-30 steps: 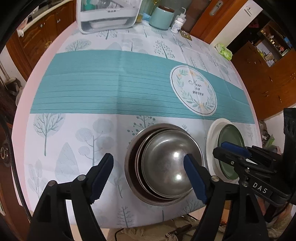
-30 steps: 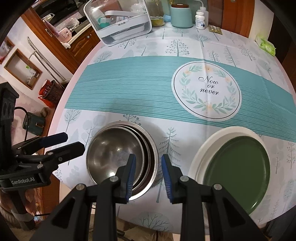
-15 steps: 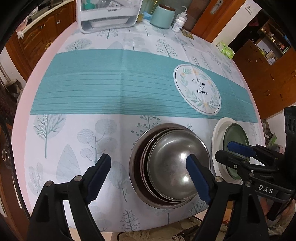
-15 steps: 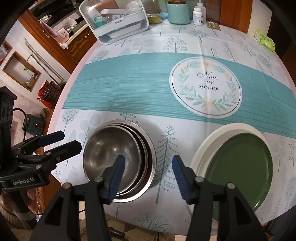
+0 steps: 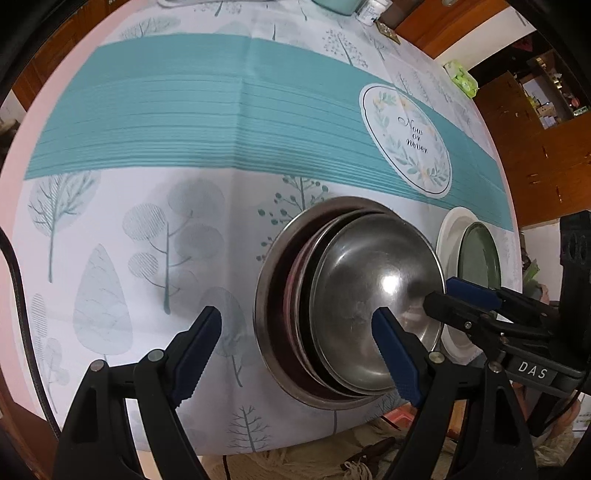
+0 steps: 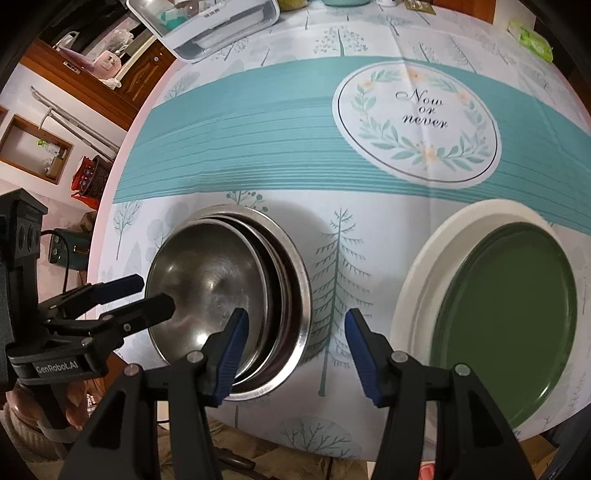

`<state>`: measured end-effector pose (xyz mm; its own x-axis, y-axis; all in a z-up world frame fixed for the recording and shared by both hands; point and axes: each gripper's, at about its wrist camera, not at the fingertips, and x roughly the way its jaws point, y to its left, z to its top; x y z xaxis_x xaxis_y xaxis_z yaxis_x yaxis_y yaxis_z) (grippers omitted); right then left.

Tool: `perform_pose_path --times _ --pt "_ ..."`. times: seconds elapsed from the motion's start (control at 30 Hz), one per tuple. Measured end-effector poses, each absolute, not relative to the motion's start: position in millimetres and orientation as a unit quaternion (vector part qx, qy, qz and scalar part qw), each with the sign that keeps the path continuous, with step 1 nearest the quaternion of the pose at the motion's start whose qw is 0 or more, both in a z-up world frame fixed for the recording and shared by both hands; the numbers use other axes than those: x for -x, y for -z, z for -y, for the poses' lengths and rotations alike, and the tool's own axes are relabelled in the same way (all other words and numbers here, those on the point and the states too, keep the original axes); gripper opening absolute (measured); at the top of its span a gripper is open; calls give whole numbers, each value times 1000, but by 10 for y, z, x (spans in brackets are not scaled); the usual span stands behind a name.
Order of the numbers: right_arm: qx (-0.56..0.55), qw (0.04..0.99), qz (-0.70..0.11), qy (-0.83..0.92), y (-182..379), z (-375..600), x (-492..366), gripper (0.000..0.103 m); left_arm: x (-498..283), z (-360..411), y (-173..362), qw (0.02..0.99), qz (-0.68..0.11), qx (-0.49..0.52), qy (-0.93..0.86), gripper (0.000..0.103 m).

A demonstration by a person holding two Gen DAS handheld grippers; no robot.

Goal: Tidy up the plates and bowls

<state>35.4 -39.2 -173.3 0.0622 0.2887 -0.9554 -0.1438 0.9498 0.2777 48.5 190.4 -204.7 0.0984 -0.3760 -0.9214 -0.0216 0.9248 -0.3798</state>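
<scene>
Currently both grippers are hovering over the near edge of the table (image 6: 258, 110), neither one holding anything. The left gripper (image 5: 295, 350) is standing with its fingers spread wide, the right-hand fingertip sitting over the inside of the top steel bowl (image 5: 373, 295) and the other over bare cloth; whether that tip is touching metal cannot be told. The right gripper (image 6: 295, 354) is also standing open, somewhat narrower, straddling the cloth between the bowl stack's outer rim and the white plate (image 6: 417, 280).

The steel bowls are sitting nested, the largest bowl (image 5: 273, 273) underneath, the upper ones shifted off centre towards the plates, so the stack is looking settled but not tidy. Just beside it the green plate (image 6: 506, 317) is resting on the white plate, smaller on larger, which suits stable stacking.

Judging by this layout, sorting by kind is appearing largely complete, with both tools apparently positioned clear of the ware. A dish rack (image 6: 207, 22) is standing at the far edge, well apart
</scene>
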Motion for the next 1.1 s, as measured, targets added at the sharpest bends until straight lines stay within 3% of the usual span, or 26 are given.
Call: perform_pose_path --times 0.47,0.57,0.63,0.67,0.8,1.1 --pt "-96 698 -691 -160 1924 381 -355 54 -499 -1896 2157 708 -671 172 138 81" --pt "-102 694 -695 -162 1953 375 -347 53 -492 -1900 2165 706 -671 177 142 72" --pt "-103 692 -695 -165 1960 364 -343 43 -487 -1884 2183 700 -674 181 150 59" --pt "-104 691 -695 -170 1960 347 -337 37 -483 -1868 2188 697 -676 182 153 57" --pt "-87 695 -695 -163 1945 330 -321 28 -469 -1875 2190 703 -676 175 136 45" --pt "-81 708 -684 -158 1814 380 -296 27 -422 -1832 2105 708 -671 173 137 45"
